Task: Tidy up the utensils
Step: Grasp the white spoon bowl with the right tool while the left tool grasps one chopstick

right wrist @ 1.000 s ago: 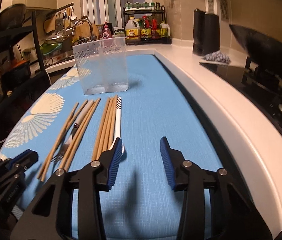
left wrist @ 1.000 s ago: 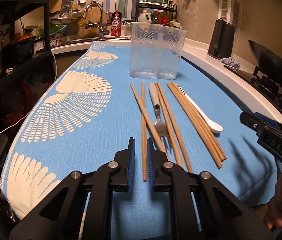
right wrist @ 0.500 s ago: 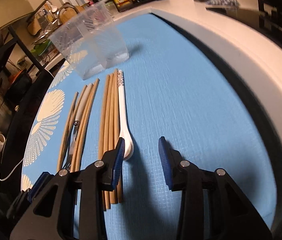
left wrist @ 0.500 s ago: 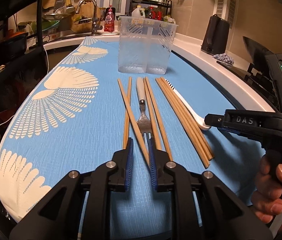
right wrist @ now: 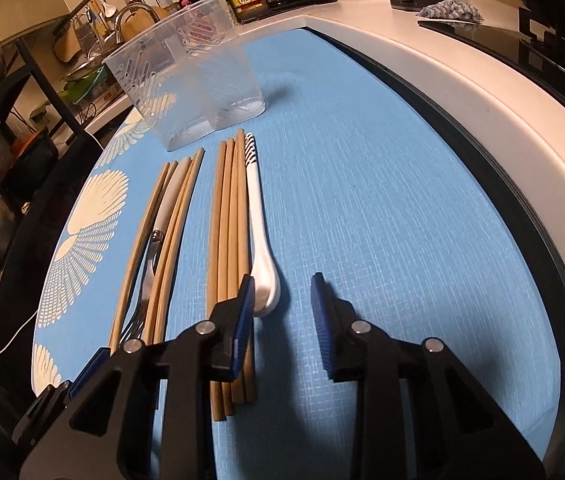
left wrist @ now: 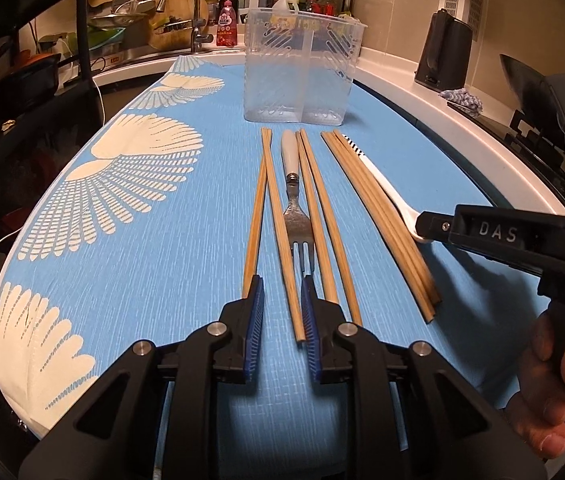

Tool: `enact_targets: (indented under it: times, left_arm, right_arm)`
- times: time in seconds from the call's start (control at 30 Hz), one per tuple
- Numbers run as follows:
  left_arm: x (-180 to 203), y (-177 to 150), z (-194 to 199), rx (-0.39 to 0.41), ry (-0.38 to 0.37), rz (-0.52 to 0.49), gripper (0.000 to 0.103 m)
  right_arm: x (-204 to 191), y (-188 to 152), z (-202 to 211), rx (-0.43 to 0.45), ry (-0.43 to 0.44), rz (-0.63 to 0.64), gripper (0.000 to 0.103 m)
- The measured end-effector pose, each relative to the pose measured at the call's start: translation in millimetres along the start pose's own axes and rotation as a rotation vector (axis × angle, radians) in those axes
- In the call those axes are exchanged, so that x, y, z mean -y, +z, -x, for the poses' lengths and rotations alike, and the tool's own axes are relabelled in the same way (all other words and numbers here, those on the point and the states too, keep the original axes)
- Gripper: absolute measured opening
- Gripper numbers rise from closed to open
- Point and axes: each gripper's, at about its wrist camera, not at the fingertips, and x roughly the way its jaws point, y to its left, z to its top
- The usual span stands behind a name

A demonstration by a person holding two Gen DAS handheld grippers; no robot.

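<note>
Blue cloth (left wrist: 202, 280) on kitchen counter: glossy white spoon (right wrist: 260, 240), slippery and breakable, lies before clear holder (left wrist: 298, 80); right gripper (right wrist: 280, 300) closing, jaws empty around bowl; left gripper (left wrist: 282, 300) part-open astride chopstick (left wrist: 282, 240)

Both wrist views low, close, angled down, sharing chopsticks (left wrist: 378, 216) and holder (right wrist: 190, 88).

You had warm, dimmish indoor light from overhead; the blue cloth (left wrist: 170, 280) stayed well lit, w/ dark shadows just ahead of both grippers (right view esp.). Heavy fisheye bend, black vignette at corners. Foreground sharp, background slightly soft.
</note>
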Motion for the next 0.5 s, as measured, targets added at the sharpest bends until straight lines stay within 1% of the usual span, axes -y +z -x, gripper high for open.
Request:
enact_targets:
  times: [0.07,0.1,0.23,0.27,0.33,0.43,0.5]
  left_arm:
    - [0,-1,0,0.0,0.0,0.002,0.02]
    - [-1,-1,0,0.0,0.0,0.0,0.02]
    - [-2,-1,1,0.001,-0.005,-0.004,0.018]
    - [-3,-2,2,0.005,-0.004,-0.006,0.012]
    - [-5,-1,4,0.011,-0.006,-0.001,0.007]
    - [-10,1,11,0.048,0.016,-0.005,0.004]
    - [-13,2,16,0.076,0.037,-0.006,0.004]
  right_arm:
    - [-2,-1,0,-0.002,0.012,0.006,0.016]
    - [-3,-2,-1,-0.003,0.014,0.008,0.014]
    - [-1,-2,3,-0.004,0.008,0.004,0.011]
    - [2,-2,5,-0.003,0.007,0.002,0.01]
    - [5,-1,8,0.001,-0.004,0.01,0.01]
    - [11,0,17,0.016,-0.05,0.05,0.009]
    - [15,0,23,0.037,-0.082,0.084,0.009]
